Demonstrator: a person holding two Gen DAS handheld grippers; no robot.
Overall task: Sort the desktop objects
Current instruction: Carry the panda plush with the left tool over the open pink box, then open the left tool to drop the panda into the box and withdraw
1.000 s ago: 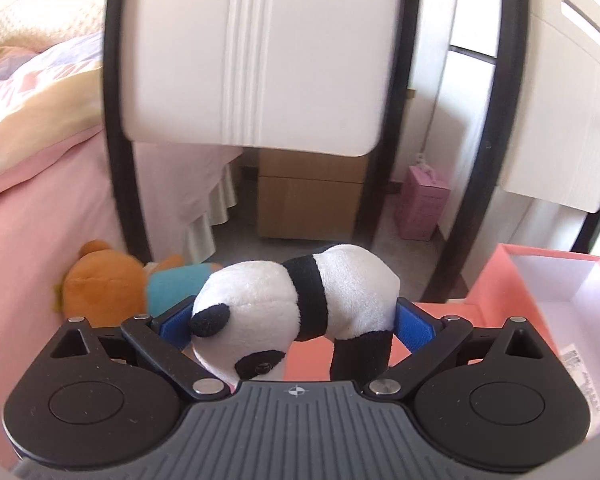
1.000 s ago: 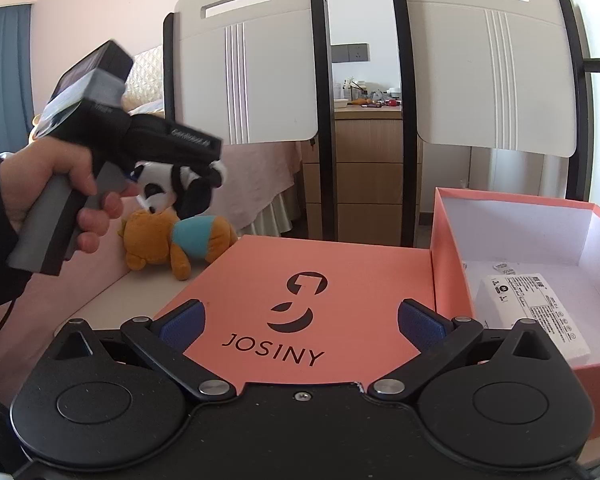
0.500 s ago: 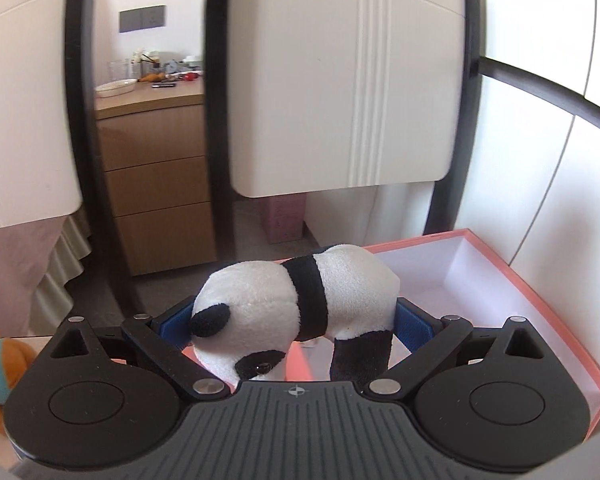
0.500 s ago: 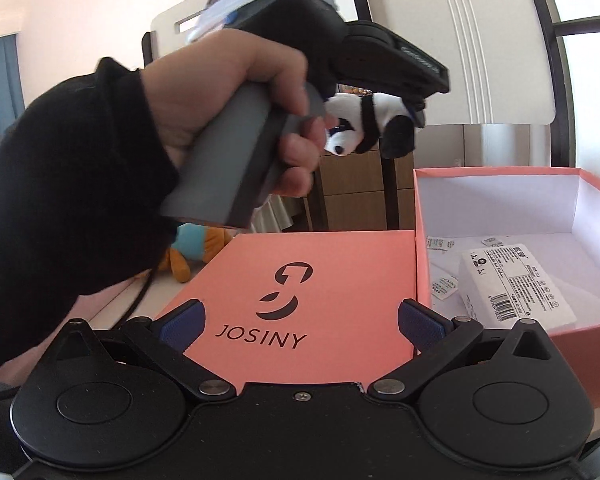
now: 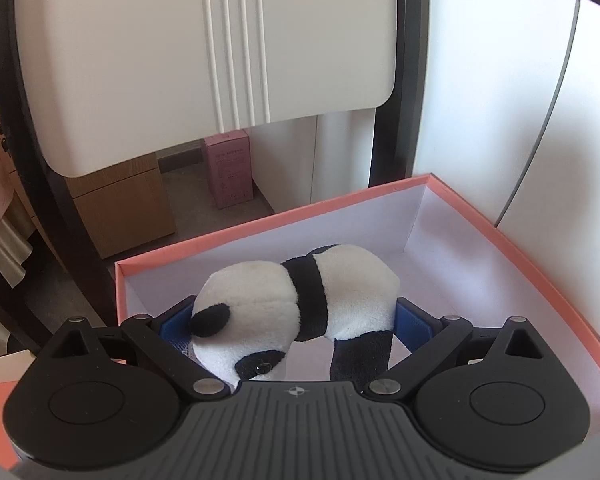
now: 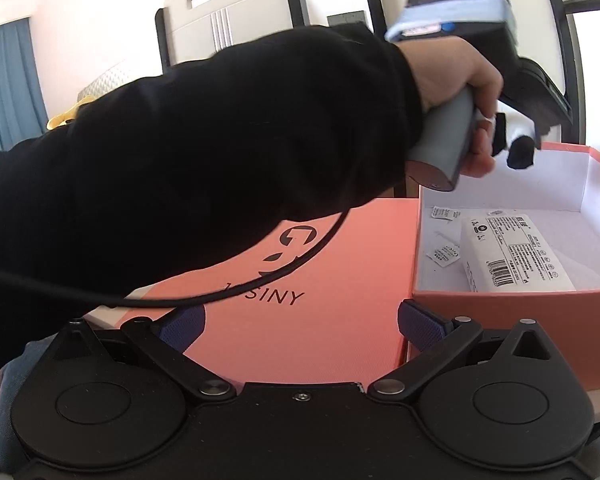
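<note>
A black-and-white plush panda [image 5: 296,300] hangs head-down between the blue pads of my left gripper [image 5: 296,322], which is shut on it above the open coral box [image 5: 512,248] with its white inside. From the right wrist view only the panda's black leg [image 6: 520,156] shows, over the box's far wall [image 6: 560,176]. The left gripper's grey handle [image 6: 444,148] sits in a hand with a black sleeve. My right gripper [image 6: 302,324] stays open and empty over the coral lid [image 6: 340,280] printed JOSINY.
A white labelled packet [image 6: 516,252] and small paper sachets [image 6: 444,252] lie inside the box. Two white chair backs with black frames [image 5: 204,48] stand behind the table. A pink carton [image 5: 232,172] and a wooden cabinet [image 5: 124,204] are on the floor beyond. A black cable [image 6: 240,288] crosses the lid.
The left gripper has carried the panda rightward, from beside the orange plush toy to above the open box. The arm now crosses the right wrist view. The right gripper has stayed put.
</note>
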